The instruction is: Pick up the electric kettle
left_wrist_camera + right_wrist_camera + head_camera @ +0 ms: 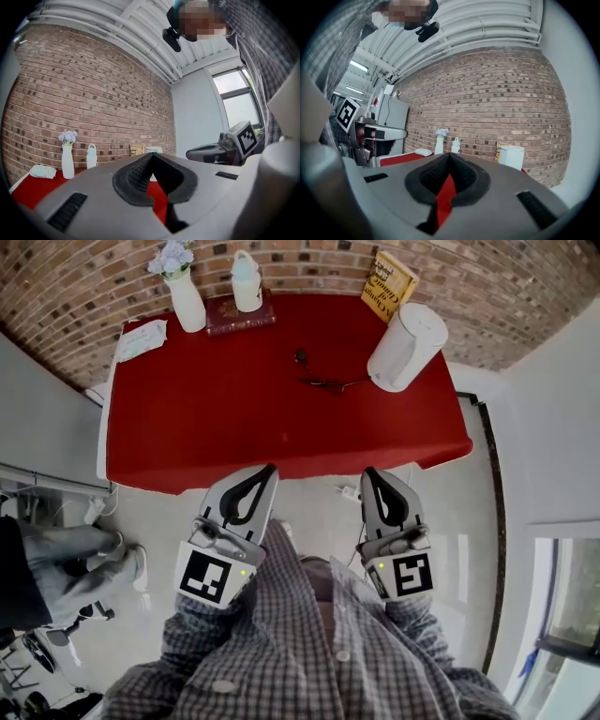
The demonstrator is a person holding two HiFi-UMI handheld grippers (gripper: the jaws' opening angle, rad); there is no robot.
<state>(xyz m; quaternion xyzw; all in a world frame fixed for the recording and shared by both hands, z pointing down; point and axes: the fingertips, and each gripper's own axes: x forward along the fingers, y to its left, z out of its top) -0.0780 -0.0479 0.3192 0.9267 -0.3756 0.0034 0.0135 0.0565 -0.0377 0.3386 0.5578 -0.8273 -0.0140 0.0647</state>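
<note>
Electric kettle: the white electric kettle (406, 348) stands on the red surface (234, 427) at about 1 o'clock from the person, near the far right corner. It is just in front of a yellow book (388, 284) leaning on the brick wall.
Cord: a dark cord (323, 382) lies loose beside the kettle's base, running toward 9 o'clock.
Left tool: the left tool (270, 470) is clenched on nothing and held level, short of the surface's near edge.
Right tool: the right tool (369, 472) is also pressed together and empty, aimed toward 12 o'clock and well apart from the kettle.
Why held so: both are tucked close to the body, which looks like a carrying posture for the approach.
Bystanders: a vase (185, 292) and a bottle (247, 282) stand at 11 o'clock, well clear of the kettle.
Next need: probably the right tool must release its jaws before reaching; I cannot make out the handle.
</note>
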